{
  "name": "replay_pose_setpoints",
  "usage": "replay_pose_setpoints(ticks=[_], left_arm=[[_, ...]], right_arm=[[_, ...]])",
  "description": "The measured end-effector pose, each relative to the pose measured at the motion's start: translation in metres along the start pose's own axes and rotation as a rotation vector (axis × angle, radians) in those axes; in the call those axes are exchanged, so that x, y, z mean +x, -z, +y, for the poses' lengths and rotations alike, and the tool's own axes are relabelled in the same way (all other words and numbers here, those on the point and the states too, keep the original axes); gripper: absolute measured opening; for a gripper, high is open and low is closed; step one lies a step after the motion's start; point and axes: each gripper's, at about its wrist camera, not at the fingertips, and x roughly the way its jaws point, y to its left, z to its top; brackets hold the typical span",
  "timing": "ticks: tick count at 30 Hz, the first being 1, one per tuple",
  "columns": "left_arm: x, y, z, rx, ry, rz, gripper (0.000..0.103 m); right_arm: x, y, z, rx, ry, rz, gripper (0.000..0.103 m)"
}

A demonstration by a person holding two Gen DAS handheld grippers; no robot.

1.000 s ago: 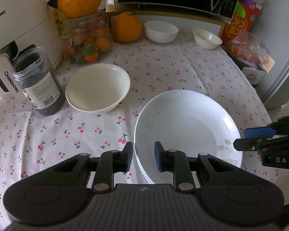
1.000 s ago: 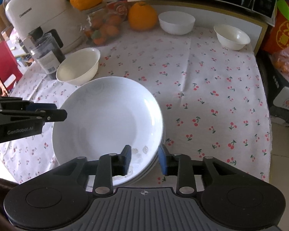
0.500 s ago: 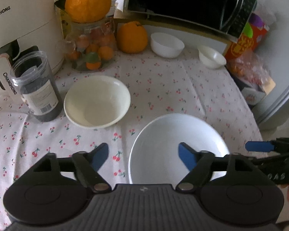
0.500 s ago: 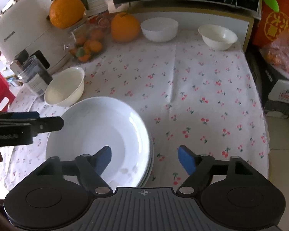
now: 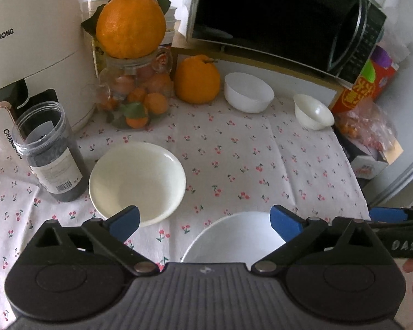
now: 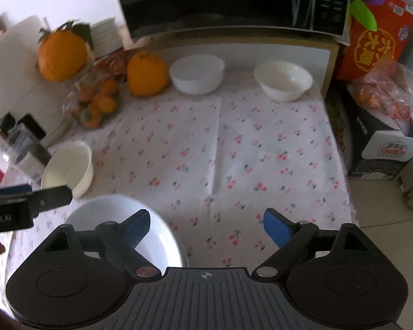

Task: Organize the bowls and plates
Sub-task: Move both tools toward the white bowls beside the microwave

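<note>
The white appliance [image 5: 38, 41] at the table's far left read "CHANGHONG", in full on its handle and cut to "HANGHONG" on its body; only the left view made this legible. The microwave [image 5: 283, 19] stood on a shelf at the back, its lettering too small to read. The red box [image 6: 377, 33] bore large yellow Chinese characters, clear in the right view, half hidden in the left. The black carton [image 6: 382, 148] showed a red-and-white logo only in the right view.

The cherry-print cloth [image 5: 234, 154] carried the plate [image 5: 234, 236] at its near edge, a cream bowl [image 5: 137, 181] just left of it, and two bowls at the back: a white one [image 5: 247, 92] and a smaller cream one [image 5: 314, 112].

The left gripper [image 5: 203, 218] hung above the plate, jaws opening, clear of it. The right gripper [image 6: 206, 222], marked "DAS" on its side in the left view, was also opening, gripping nothing. The left one's side read "Robot.AI" in the right view.

The jar [image 5: 49, 154] had an unreadable label with a barcode.
</note>
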Motion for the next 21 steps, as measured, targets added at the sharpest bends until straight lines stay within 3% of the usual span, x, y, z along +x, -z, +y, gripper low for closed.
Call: replay_pose_setpoints(ticks=[11, 21], left_arm=[[0.019, -0.042, -0.006, -0.046, -0.012, -0.004, 0.102], [0.072, -0.103, -0.019, -0.033, -0.004, -0.011, 0.102]], right_arm=[[0.006, -0.054, -0.015, 0.087, -0.036, -0.041, 0.095], [0.062, -0.108, -0.028, 0.135, -0.054, -0.048, 0.096]])
